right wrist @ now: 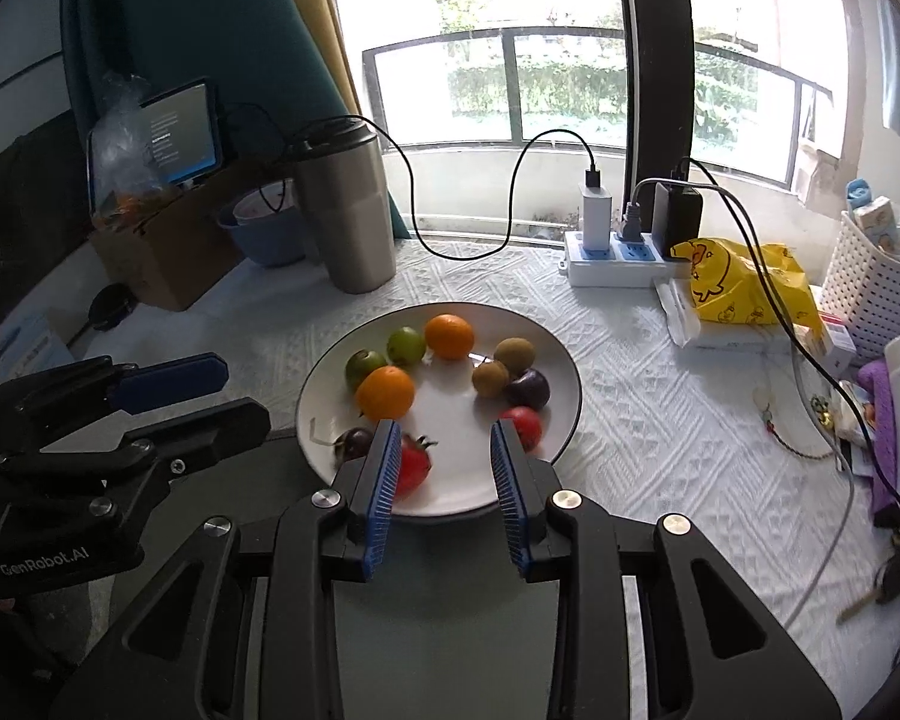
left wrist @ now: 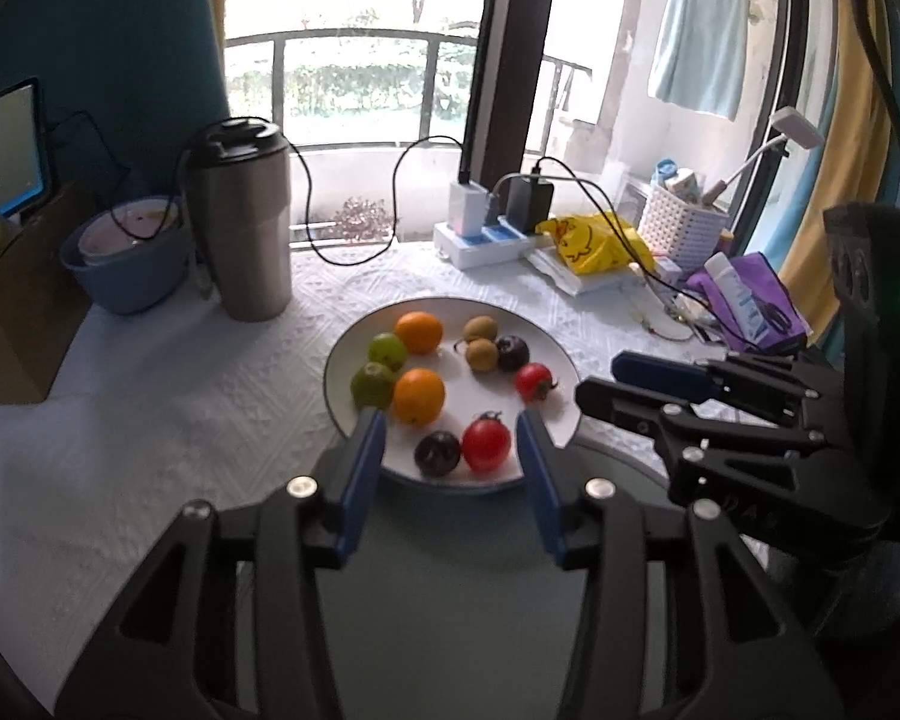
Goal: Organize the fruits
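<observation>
A white plate on the white tablecloth holds two oranges, two green fruits, two brown kiwis, two dark plums and two red tomatoes. My left gripper is open and empty above the plate's near rim, around a plum and a tomato. My right gripper is open and empty above the near rim, beside a tomato. Each gripper shows in the other's view.
A steel tumbler and a blue bowl stand behind the plate at left. A power strip with chargers, a yellow bag, a white basket and small clutter lie at right. A dark round mat lies under the grippers.
</observation>
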{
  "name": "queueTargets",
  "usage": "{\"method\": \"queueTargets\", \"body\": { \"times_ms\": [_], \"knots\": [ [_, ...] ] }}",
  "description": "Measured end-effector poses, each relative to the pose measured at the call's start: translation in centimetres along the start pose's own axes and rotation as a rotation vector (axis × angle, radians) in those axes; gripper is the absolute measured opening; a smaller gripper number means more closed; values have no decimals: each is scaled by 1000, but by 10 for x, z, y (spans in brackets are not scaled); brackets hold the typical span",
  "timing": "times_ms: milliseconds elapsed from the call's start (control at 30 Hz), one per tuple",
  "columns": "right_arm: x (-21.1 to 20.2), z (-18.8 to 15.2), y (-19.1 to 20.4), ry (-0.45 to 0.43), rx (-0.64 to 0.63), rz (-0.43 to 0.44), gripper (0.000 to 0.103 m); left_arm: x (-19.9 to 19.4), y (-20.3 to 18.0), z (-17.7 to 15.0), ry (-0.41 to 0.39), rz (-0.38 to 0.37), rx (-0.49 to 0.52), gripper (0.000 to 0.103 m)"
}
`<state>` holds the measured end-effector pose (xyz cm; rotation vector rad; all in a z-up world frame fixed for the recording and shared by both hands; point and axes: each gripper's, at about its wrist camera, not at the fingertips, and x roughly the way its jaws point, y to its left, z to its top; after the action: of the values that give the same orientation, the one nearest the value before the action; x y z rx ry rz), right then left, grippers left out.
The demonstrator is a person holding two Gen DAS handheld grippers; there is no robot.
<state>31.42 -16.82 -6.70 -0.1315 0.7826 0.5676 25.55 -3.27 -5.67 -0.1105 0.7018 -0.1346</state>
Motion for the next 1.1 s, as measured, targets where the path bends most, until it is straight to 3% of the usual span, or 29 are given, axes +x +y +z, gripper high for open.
{"method": "queueTargets", "body": {
  "times_ms": [133, 233, 333, 400, 467, 700, 767, 833, 1100],
  "knots": [
    [-13, -6, 11, -12, -1, -6, 33, -16, 3, -10, -11, 23, -5, 51],
    [-22, -10, 19, -20, -3, -13, 33, -30, 6, -16, -38, 22, -15, 75],
    [-32, -15, 26, -28, 2, -25, 43, -44, 6, -22, -58, 14, -21, 80],
    [-40, -18, 31, -33, 6, -30, 44, -51, 6, -25, -63, 19, -20, 84],
    [-46, -21, 35, -38, 2, -40, 44, -57, 5, -28, -73, 30, -30, 95],
    [-78, -31, 44, -72, 10, -96, 45, -82, -4, -38, -102, 60, -19, 96],
    [-87, -32, 45, -88, 17, -111, 55, -94, -4, -40, -117, 68, -19, 96],
    [-101, -33, 47, -110, 24, -135, 74, -103, -5, -42, -132, 92, -11, 96],
    [-148, -30, 63, -190, 15, -179, 75, -145, -12, -41, -234, 132, 4, 96]
  ]
}}
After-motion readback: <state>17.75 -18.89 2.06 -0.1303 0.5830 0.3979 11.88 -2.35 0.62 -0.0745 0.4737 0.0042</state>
